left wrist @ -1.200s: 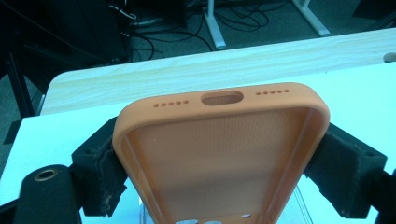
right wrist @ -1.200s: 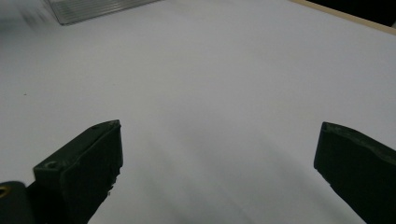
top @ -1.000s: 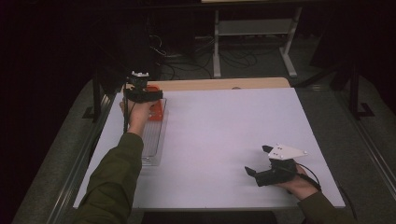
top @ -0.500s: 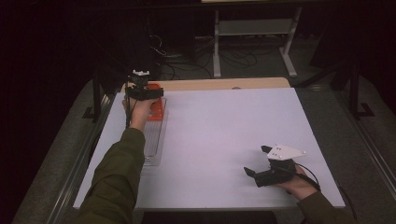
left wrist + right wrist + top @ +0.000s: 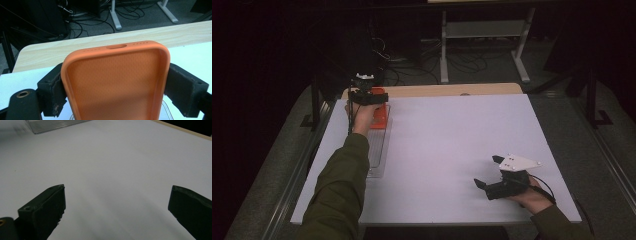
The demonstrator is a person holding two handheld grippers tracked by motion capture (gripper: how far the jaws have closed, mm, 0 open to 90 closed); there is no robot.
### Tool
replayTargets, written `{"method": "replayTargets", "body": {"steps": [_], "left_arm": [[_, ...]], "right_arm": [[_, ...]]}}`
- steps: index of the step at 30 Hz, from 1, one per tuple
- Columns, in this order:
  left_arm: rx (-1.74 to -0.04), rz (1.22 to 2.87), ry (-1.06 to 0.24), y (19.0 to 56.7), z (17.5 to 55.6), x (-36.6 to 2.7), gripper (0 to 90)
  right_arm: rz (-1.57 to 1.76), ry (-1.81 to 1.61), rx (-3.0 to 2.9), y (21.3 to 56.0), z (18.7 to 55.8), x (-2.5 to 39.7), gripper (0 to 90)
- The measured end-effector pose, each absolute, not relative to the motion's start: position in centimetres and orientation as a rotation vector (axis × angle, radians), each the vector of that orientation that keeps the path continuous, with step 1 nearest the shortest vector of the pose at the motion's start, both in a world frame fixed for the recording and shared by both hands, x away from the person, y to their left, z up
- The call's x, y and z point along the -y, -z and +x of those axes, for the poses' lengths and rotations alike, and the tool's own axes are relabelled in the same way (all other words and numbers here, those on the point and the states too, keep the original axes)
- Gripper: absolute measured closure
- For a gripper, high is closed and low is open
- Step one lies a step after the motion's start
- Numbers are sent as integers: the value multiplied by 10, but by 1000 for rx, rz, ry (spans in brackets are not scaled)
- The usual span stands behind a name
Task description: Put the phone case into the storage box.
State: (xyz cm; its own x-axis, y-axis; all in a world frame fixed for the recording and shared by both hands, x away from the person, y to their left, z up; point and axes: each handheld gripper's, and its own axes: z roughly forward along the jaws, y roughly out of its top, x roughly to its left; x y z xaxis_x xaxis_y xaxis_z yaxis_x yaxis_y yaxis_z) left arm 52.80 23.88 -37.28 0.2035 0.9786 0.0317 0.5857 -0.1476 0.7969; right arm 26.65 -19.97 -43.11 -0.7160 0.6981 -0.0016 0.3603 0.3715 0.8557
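1. An orange phone case (image 5: 115, 82) is clamped between the jaws of the left gripper (image 5: 364, 96) — one black jaw is pressed against each long side of it, as seen in the left gripper view.
2. The open inner face of the case is turned toward the left gripper's camera, and a slot-shaped cutout is seen in its far rim.
3. In the high view, the case (image 5: 379, 114) is held at the far left corner of the desk (image 5: 452, 140), over the far end of a clear tray (image 5: 379, 150).
4. The clear tray is laid along the left edge of the desk, with its long side running away from the person.
5. The right gripper (image 5: 492, 175) is held low near the right front corner of the desk — its jaws are spread wide apart with nothing between them.
6. In the right gripper view, bare white desk (image 5: 112, 170) is seen between the two jaws, and the ribbed clear tray (image 5: 55, 125) is seen at the top edge.
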Motion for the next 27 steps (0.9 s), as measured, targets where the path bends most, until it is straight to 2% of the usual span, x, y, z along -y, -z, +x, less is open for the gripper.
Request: {"method": "replayTargets", "body": {"steps": [10,18,27], "left_arm": [[-1461,1821,-777,375,530,-240,123],[-1454,1775,-795,372,529,-241,28],[-1407,1820,-748,364,524,-244,0]], "right_arm": [[919,-1279,-2273,431,266,200,6],[922,-1279,-2273,431,266,199,6],[919,-1278,-2272,431,266,199,6]]}}
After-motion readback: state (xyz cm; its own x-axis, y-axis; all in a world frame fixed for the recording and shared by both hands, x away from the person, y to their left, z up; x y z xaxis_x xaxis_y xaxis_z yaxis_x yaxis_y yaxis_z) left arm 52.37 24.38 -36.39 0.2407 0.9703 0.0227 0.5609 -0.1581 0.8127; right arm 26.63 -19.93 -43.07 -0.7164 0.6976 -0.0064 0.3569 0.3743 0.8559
